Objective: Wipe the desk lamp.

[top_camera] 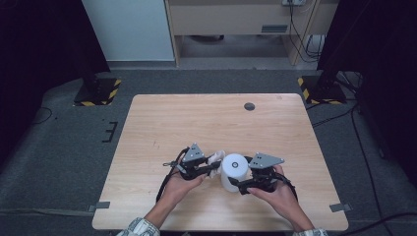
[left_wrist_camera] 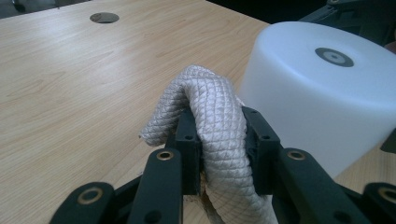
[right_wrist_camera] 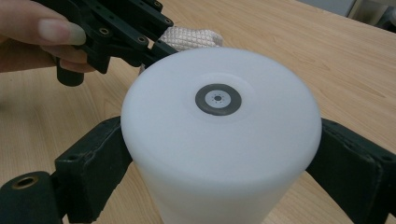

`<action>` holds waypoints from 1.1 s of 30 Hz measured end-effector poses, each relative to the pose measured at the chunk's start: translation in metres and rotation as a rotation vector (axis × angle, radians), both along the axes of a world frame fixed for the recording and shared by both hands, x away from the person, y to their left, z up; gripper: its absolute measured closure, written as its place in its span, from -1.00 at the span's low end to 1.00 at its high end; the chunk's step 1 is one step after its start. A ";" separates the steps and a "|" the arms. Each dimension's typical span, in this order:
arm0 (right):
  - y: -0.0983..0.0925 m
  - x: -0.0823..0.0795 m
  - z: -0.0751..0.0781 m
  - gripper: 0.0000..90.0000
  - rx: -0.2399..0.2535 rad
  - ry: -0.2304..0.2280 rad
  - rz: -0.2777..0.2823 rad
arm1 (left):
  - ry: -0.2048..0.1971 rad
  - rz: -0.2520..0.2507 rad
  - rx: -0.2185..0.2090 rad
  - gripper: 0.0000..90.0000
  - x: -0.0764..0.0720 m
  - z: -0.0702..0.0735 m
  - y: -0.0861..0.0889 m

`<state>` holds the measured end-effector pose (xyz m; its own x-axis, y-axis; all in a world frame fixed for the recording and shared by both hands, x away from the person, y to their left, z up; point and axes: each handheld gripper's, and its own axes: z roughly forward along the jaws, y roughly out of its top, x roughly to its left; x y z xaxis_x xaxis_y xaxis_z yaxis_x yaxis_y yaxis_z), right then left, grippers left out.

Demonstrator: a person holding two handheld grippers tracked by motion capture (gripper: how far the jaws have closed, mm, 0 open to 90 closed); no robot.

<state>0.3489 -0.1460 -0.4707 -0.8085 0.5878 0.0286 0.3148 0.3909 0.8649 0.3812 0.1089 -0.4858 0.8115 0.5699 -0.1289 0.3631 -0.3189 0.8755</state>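
A white cylinder (top_camera: 234,171) with a small grey disc on its top stands upright on the wooden table (top_camera: 196,118), near the front edge. My right gripper (right_wrist_camera: 219,158) is shut on the cylinder (right_wrist_camera: 219,140), one jaw pressing each side. Just left of it, my left gripper (left_wrist_camera: 217,133) is shut on a folded strip of white quilted cloth (left_wrist_camera: 212,107), which arches up between the jaws and hangs toward the table. The cloth (top_camera: 216,158) lies close beside the cylinder (left_wrist_camera: 317,98). In the right gripper view, the left gripper (right_wrist_camera: 154,46) and cloth (right_wrist_camera: 191,37) sit just behind the cylinder.
A round dark cable hole (top_camera: 250,106) sits in the table near its far edge, right of centre. Bare wood stretches across the far and left parts of the table. Dark stands with striped bases (top_camera: 98,91) are on the floor beyond.
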 end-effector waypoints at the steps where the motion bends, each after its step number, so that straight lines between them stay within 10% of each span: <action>1: 0.000 0.000 0.000 -0.79 0.001 0.001 -0.001 | 0.005 -0.008 0.003 0.57 0.000 0.000 0.000; 20: -0.006 0.007 -0.001 -0.79 0.000 -0.005 -0.071 | 0.037 -0.188 0.014 0.58 -0.032 0.008 -0.011; 33: -0.005 0.004 0.000 -0.79 0.002 0.000 -0.045 | 0.010 -0.128 0.001 0.58 -0.023 0.011 0.002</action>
